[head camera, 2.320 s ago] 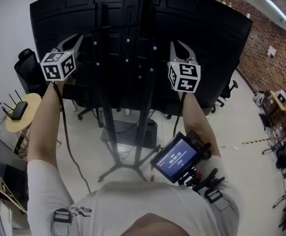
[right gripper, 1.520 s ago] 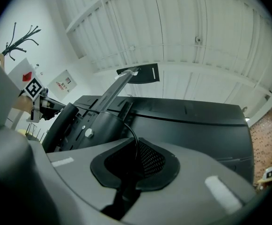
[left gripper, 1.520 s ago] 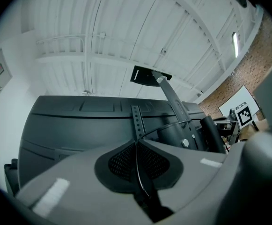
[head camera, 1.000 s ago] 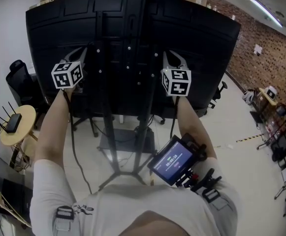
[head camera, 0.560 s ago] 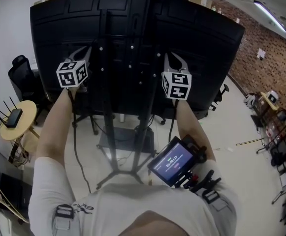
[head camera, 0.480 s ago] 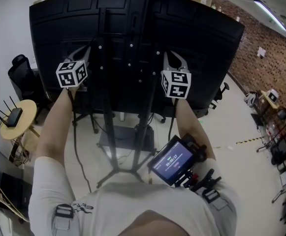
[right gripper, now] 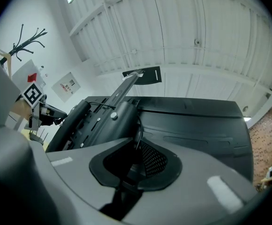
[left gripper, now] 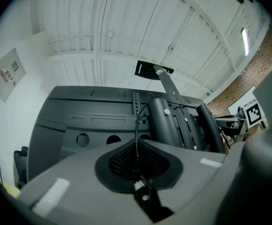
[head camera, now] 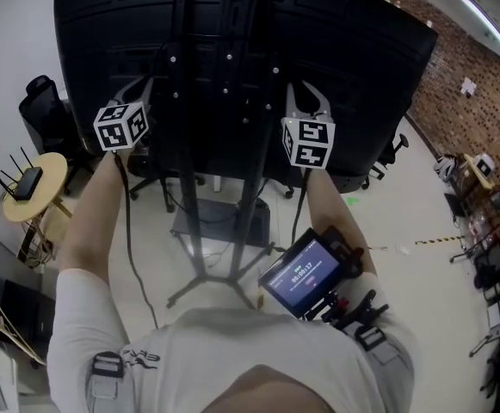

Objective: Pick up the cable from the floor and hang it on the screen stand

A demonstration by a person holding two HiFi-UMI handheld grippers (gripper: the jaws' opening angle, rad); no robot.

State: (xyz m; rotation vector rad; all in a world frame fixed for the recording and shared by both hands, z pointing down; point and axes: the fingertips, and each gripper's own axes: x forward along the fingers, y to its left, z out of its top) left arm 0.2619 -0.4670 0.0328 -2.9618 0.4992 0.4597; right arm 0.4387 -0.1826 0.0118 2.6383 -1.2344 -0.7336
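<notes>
Up behind the two black screens (head camera: 361, 50), close against the screen stand (head camera: 187, 179), with both claws raised. Pinching a thin black cable (left gripper: 136, 121) in the left claw (left gripper: 137, 159), pads almost together on it. Rising out of that grip and arching over toward the stand's round post (left gripper: 166, 121). On the right claw (right gripper: 135, 167), just been opening: a clear gap between the pads now, with the same cable lying loose in that gap rather than squeezed, and running up against the post. Off the floor already, then, and seemingly draped across the back of the stand between the two claws.

Judging by the thinness and the easy curve: light, limp, little spring, smooth-jacketed. Apt to slide off a rounded post unless hooked over a bracket or a screw head. Nothing fragile here, short of a hard kink or a yank at a plug. Best taken on the bare run of cord, crosswise between the mesh pads, a little away from any plug, with some slack left between the two holds.
</notes>
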